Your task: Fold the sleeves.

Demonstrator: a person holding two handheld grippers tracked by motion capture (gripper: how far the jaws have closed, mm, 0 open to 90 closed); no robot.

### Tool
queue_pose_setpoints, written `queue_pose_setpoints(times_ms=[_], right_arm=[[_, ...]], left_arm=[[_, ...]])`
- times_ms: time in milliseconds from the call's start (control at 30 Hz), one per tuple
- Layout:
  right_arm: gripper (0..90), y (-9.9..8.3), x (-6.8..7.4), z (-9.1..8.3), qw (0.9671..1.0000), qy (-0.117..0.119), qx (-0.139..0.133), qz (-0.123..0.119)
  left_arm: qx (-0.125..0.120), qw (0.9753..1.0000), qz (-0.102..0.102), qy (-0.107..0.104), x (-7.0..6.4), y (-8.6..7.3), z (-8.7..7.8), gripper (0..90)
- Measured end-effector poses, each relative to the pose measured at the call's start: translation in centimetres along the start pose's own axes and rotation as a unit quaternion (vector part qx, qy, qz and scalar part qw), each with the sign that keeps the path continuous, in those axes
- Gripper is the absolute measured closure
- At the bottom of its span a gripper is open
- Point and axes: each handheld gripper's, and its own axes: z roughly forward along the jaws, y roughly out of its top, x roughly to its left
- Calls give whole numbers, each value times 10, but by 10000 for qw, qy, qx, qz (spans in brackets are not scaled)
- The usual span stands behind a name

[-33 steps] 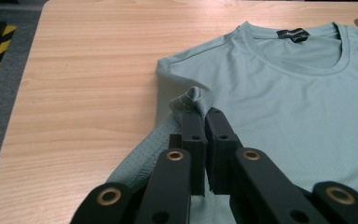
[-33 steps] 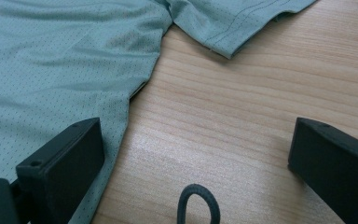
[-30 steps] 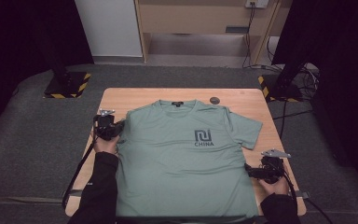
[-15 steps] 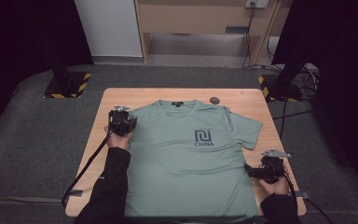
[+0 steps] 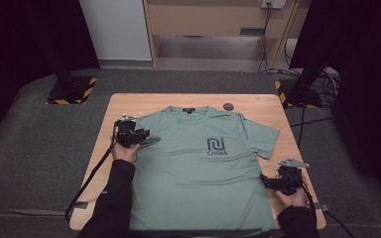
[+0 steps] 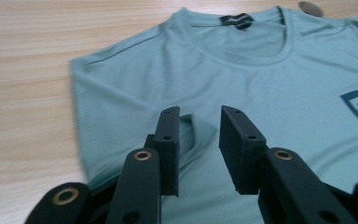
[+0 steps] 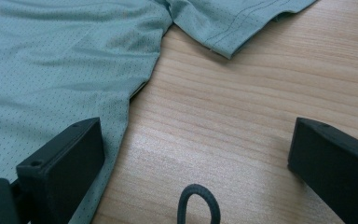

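Note:
A green T-shirt (image 5: 198, 168) with a dark "CHINA" logo lies front up on the wooden table (image 5: 144, 101). My left gripper (image 5: 144, 134) hovers over the shirt's left shoulder area, where the left sleeve is folded in onto the body. In the left gripper view its jaws (image 6: 198, 135) stand a little apart, with the sleeve's hem (image 6: 191, 130) lying loose between and below them. My right gripper (image 5: 264, 181) rests at the shirt's right side edge, low on the table. Its jaws (image 7: 196, 154) are wide open, one over the fabric edge (image 7: 51, 70), the other over bare wood.
A small dark round disc (image 5: 228, 106) sits on the table behind the collar. The right sleeve (image 5: 260, 139) lies spread out flat. Bare wood borders the shirt on both sides. Black stands with striped bases (image 5: 69, 89) flank the table's far corners.
My left gripper has moved rightward from the table's left side onto the shirt, and the left sleeve now lies folded inward. The right gripper has stayed still.

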Motion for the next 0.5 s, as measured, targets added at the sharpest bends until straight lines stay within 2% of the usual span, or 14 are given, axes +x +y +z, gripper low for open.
queue_pose_setpoints(times_ms=[100, 233, 300, 500], right_arm=[[34, 0, 0, 0, 10000, 0, 1, 1], [34, 0, 0, 0, 10000, 0, 0, 1], [34, 0, 0, 0, 10000, -1, 1, 2], [35, 0, 0, 0, 10000, -5, 0, 10]], left_arm=[[4, 9999, -82, 109, 15, -7, -8, 642], [95, 9993, -61, 365, 33, -19, -15, 602], [125, 9988, -119, 451, 41, -25, -17, 594], [281, 9972, -244, 642, 59, -41, -18, 582]])
